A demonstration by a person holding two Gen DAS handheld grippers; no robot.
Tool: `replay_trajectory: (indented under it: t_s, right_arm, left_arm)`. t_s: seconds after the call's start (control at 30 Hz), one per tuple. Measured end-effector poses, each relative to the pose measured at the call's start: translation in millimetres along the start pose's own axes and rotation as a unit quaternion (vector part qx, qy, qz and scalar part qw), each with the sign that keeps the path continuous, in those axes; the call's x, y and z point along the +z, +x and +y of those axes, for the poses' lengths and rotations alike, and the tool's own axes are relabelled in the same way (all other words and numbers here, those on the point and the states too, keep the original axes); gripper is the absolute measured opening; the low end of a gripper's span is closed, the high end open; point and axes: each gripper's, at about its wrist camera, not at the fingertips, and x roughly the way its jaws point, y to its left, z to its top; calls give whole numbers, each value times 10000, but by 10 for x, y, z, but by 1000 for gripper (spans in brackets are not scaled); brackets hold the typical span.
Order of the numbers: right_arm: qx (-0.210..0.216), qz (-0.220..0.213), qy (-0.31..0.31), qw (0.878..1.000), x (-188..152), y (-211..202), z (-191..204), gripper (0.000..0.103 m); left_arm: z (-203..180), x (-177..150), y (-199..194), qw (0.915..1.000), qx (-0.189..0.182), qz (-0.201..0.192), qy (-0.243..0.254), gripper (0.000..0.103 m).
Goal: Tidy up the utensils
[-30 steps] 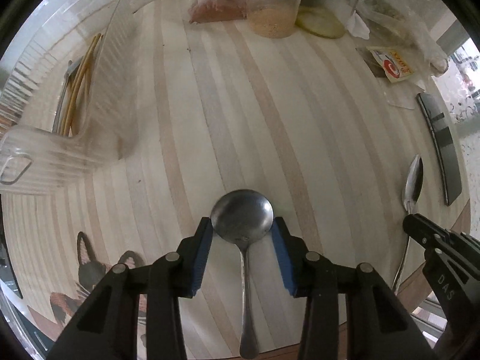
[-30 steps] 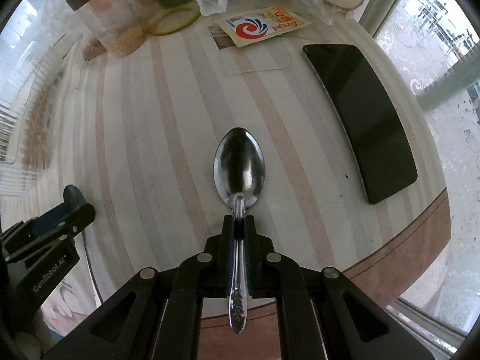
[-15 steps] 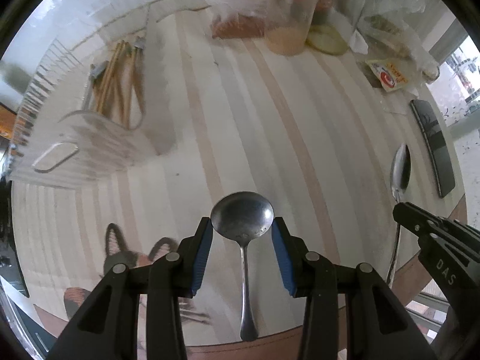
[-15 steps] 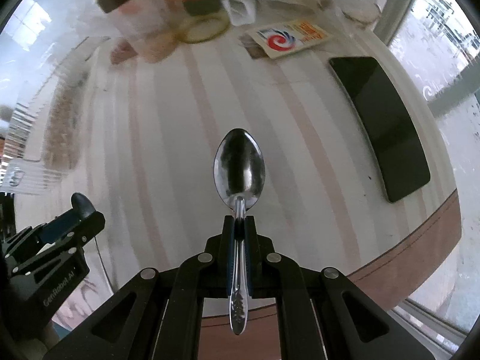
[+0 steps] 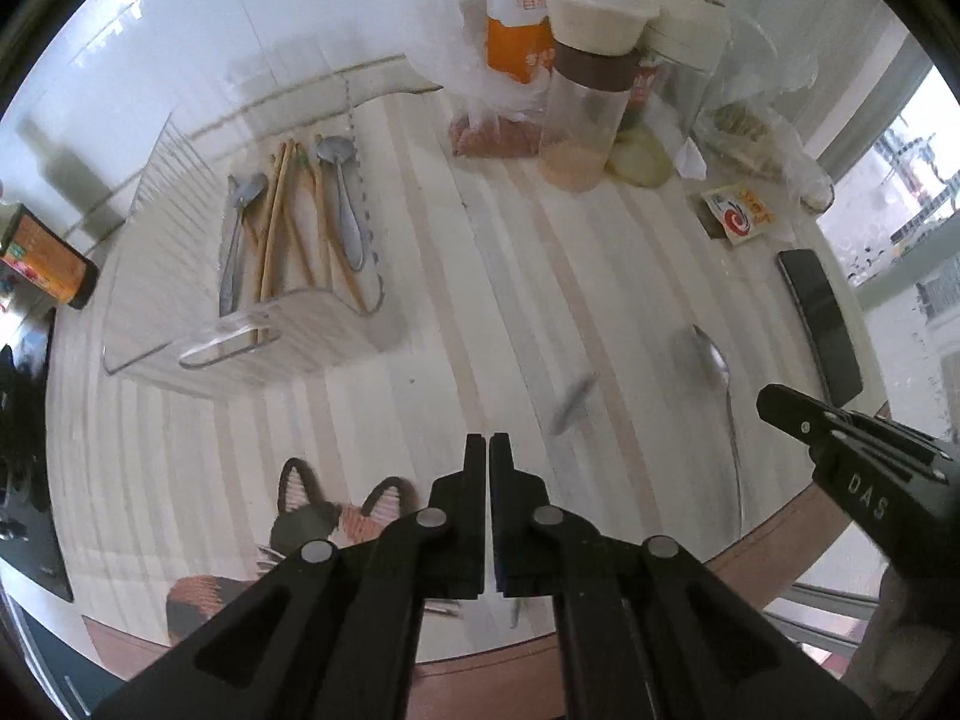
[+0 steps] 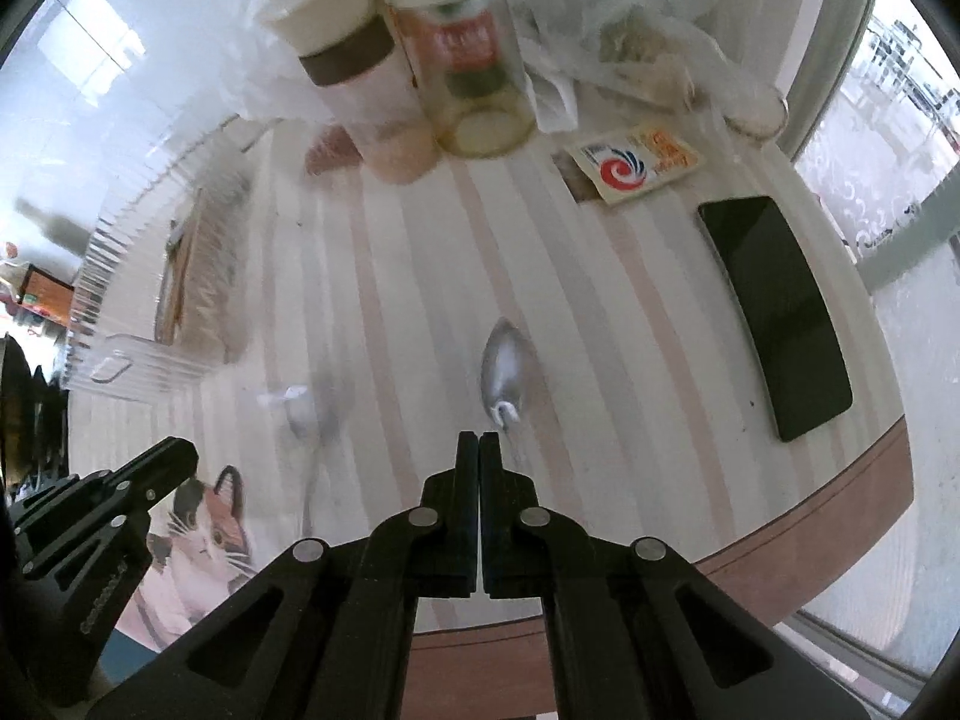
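My left gripper [image 5: 487,444] is shut and holds nothing. My right gripper [image 6: 479,441] is shut and holds nothing. Two metal spoons are loose over the striped table, both blurred. One spoon [image 6: 506,367] is just ahead of my right gripper; it also shows in the left wrist view [image 5: 717,378]. The other spoon [image 6: 309,414] is to its left, and is a blurred streak in the left wrist view [image 5: 573,402]. The clear utensil holder [image 5: 180,276] at the far left holds chopsticks [image 5: 276,228] and spoons.
Jars [image 5: 585,90], bottles and plastic bags crowd the table's far edge. A sauce packet [image 6: 633,165] and a black phone [image 6: 780,312] lie at the right. A cat picture [image 6: 204,534] is on the near-left tabletop. The table's brown rim [image 6: 810,534] is close.
Both grippers have risen and pulled back from the table. The right gripper has let go of its spoon. The left spoon is out of the left jaws, which have shut. Both spoons are blurred.
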Motion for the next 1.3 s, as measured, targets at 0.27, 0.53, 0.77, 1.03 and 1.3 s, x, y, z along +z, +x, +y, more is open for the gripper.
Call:
replay_trajectory:
  t_s: [0.27,0.53,0.77,1.03,1.3]
  right_arm:
    - [230,290,481,9982,99,141,-266,8]
    - [-420,712,-70,9965,42,696,-188,27]
    - [-616,621,205,9960,-82,665,-392,7]
    - [-518,660,611,9946,-206,593,-704,7]
    - [-515,875,82,9948,-340,646,-344,7]
  left_arm:
    - [537,-262,322,9946,-273,523,-848,8]
    - [275,-286,506,9954,-447,632,-560,31]
    - [-373,-156,731,9935,-518,934,398,43]
    - [-713,-159,901,9915,-294,952,835,20]
    - [-69,-498,804,9956,118,932,63,2]
